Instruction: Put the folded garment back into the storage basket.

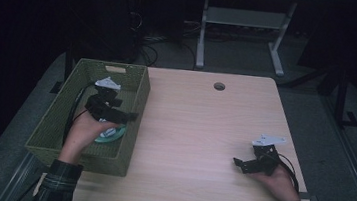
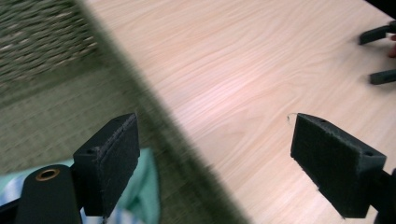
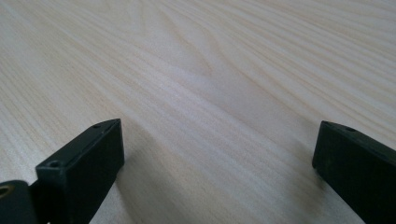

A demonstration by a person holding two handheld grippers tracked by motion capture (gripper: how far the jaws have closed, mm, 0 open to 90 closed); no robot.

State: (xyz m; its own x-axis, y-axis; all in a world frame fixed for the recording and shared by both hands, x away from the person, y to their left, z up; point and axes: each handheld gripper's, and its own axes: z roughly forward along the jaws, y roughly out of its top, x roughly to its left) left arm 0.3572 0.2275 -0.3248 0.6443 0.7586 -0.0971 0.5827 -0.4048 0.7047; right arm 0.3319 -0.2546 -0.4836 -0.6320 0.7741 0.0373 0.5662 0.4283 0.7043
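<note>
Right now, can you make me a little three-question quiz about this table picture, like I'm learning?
1. True or false: the left hand-held gripper is over the green woven basket.
2. What lies in the basket under that gripper: A) a pale green plate-like thing, B) a red cup, C) a book?
3. Fill in: the right hand-held gripper hovers over the wooden ____, jaws wide apart.

Key:
1. True, its jaws point across the basket's right wall.
2. A.
3. table.
</note>
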